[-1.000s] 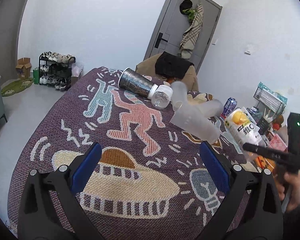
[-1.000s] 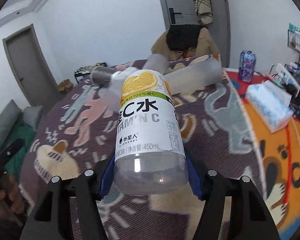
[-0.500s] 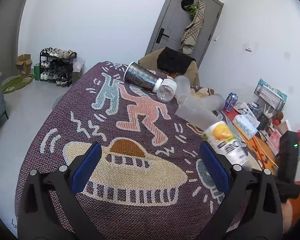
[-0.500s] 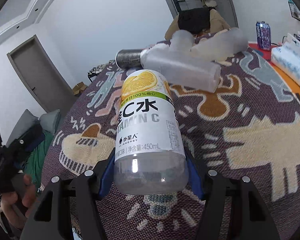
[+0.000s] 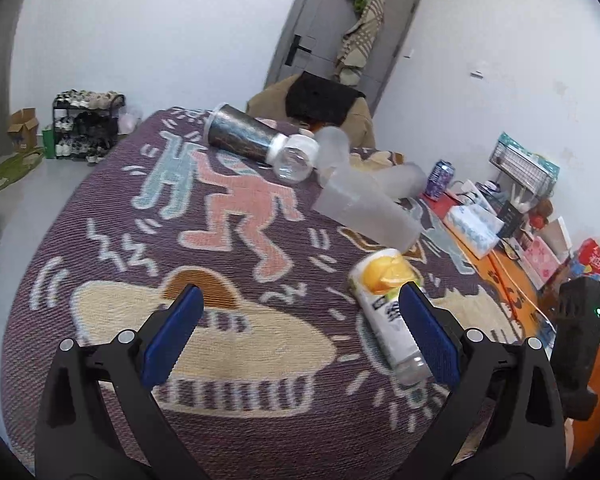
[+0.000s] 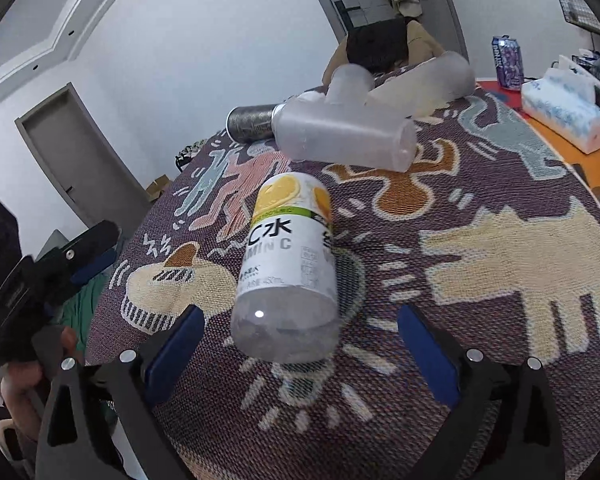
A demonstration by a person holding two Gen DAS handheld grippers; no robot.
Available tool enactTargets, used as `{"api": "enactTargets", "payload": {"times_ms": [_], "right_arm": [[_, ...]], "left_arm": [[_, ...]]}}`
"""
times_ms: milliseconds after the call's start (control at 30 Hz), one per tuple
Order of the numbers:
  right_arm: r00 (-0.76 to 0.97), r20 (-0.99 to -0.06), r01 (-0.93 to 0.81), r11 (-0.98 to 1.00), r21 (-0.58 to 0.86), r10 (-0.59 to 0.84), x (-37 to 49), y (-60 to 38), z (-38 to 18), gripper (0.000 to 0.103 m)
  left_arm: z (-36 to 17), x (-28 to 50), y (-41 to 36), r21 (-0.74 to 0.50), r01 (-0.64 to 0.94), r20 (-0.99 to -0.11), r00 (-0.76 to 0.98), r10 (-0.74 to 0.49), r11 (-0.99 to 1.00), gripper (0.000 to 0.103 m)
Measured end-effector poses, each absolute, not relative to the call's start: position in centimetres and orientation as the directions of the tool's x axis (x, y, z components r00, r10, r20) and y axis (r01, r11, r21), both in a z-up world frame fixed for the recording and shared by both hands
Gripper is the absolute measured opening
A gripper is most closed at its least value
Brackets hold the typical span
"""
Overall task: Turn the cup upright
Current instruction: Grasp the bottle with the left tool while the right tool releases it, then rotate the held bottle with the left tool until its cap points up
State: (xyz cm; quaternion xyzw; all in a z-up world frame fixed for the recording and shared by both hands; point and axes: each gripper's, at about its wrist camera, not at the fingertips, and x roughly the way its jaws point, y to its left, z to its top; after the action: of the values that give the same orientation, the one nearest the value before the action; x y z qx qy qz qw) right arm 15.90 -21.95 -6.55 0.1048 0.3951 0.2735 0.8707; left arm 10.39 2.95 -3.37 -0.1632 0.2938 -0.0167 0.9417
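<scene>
Three frosted plastic cups cluster at the far side of the patterned tablecloth [image 5: 112, 280]. The largest frosted cup [image 5: 364, 212] [image 6: 348, 136] lies on its side. A second one [image 5: 402, 178] [image 6: 424, 84] lies behind it, and a third [image 5: 332, 148] [image 6: 348, 84] stands on end. My right gripper [image 6: 300, 320] is open. The yellow-and-white vitamin C bottle [image 6: 288, 264] [image 5: 384, 304] lies loose on the cloth between its spread fingers, blurred. My left gripper [image 5: 300, 308] is open and empty above the near cloth.
A dark patterned tumbler [image 5: 240, 136] [image 6: 252, 122] lies on its side by a clear jar [image 5: 296, 156]. A tissue pack [image 6: 564, 116], a purple can [image 6: 508, 62] and small boxes crowd the orange mat on the right. A chair with dark clothing [image 5: 324, 100] stands behind the table.
My right gripper has opened and let go of the bottle, which now rests on the cloth, tilted left. The left gripper has come lower and nearer to the bottle.
</scene>
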Motion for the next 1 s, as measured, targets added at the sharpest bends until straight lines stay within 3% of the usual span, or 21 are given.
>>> {"api": "enactTargets", "payload": {"times_ms": [467,733,1000], "right_arm": [[0.656,-0.582,-0.289,0.872,0.394,0.481,14.5,-30.2,-6.7,0.095],[0.677,-0.585,-0.234,0.885,0.403,0.446,14.3,-33.0,-7.8,0.095],[0.704,-0.582,-0.199,0.899,0.391,0.408,13.5,-35.0,-7.8,0.095]], "left_arm": [[-4.5,16.9,-2.3,-0.406,0.043,-0.651,0.687,-0.323,0.913,0.097],[-6.3,20.9,-3.2,-0.548,0.027,-0.673,0.580,-0.459,0.836,0.097],[-8.5,24.1,-4.1,-0.576,-0.020,-0.724,0.476,-0.499,0.817,0.093]]}}
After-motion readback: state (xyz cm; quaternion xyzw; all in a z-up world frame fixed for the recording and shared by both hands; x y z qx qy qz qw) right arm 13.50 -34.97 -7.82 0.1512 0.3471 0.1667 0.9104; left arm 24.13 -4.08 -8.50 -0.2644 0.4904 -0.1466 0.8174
